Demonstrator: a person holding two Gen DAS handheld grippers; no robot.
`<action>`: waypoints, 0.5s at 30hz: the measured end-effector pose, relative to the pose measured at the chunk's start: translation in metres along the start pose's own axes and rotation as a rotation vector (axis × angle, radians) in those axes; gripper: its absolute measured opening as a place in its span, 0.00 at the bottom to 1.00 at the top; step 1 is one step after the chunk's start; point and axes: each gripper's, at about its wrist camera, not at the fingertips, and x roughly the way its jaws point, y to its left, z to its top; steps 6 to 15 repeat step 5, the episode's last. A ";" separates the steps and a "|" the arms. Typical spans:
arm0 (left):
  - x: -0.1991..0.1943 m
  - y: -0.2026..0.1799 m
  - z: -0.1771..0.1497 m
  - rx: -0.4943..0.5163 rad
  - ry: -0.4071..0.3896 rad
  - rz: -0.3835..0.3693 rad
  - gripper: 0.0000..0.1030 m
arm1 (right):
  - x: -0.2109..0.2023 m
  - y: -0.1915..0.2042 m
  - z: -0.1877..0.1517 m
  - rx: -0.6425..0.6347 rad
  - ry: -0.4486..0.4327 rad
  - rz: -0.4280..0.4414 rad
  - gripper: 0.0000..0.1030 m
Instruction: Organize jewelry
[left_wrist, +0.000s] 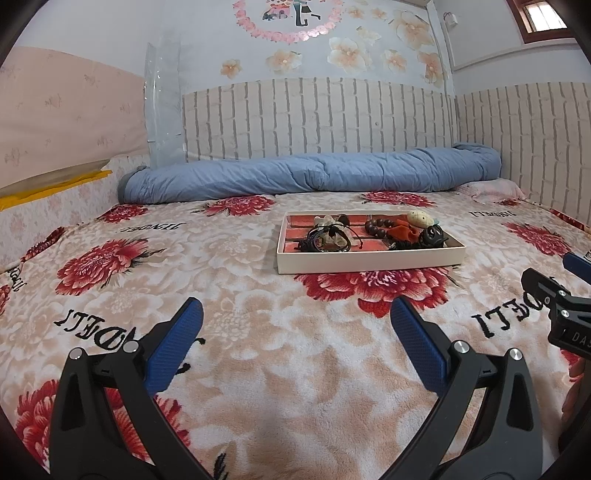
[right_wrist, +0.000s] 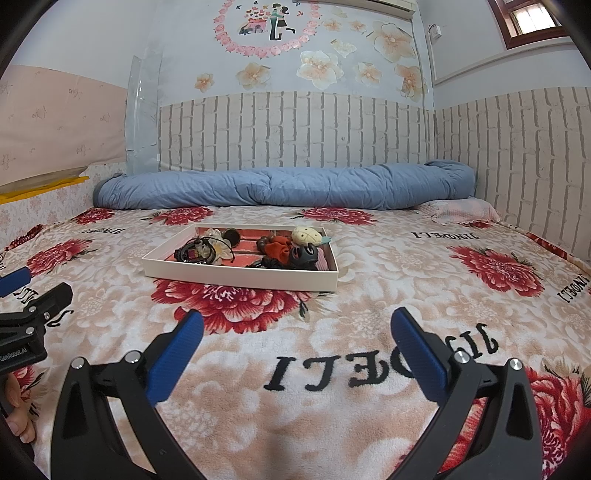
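Here, a shallow white box (left_wrist: 369, 258) lined in red sits on a flowered blanket (left_wrist: 258, 350), well ahead of both pairs of tongs and touched by neither. Inside it lies a jumble of jewelry: a string of dark brown beads (left_wrist: 380, 223), a tangle of black cords and bracelets (left_wrist: 327, 238), an orange-red fabric piece (left_wrist: 404, 230), a cream oval charm (left_wrist: 421, 218) and a black rounded ornament (left_wrist: 432, 234).

The left tongs (left_wrist: 295, 332) hang low over the blanket with their blue-padded fingers (left_wrist: 175, 347) spread wide, nothing between them; the box lies ahead and slightly to the right of their gap. The right tongs (right_wrist: 295, 334) are likewise wide apart and empty, with the box ahead and to the left.

The two tools are held side by side at about the same height, pointing toward the far wall. Each shows at the edge of the other's view, and fingertips of the hand (right_wrist: 16, 413) holding the left one peek in at the lower left of the right camera's view.

Beyond the box, a rolled blue quilt (left_wrist: 314, 173) runs along the brick-patterned wall (left_wrist: 314, 118), which carries flower decals (left_wrist: 347, 51) higher up.
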 end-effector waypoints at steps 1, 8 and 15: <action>0.000 0.000 0.000 0.003 0.000 0.000 0.95 | 0.000 0.000 0.000 0.000 0.000 0.000 0.96; 0.002 0.001 0.000 0.004 0.005 -0.004 0.95 | 0.000 0.000 0.000 0.000 0.000 0.000 0.96; 0.002 0.001 0.000 0.004 0.005 -0.004 0.95 | 0.000 0.000 0.000 0.000 0.000 0.000 0.96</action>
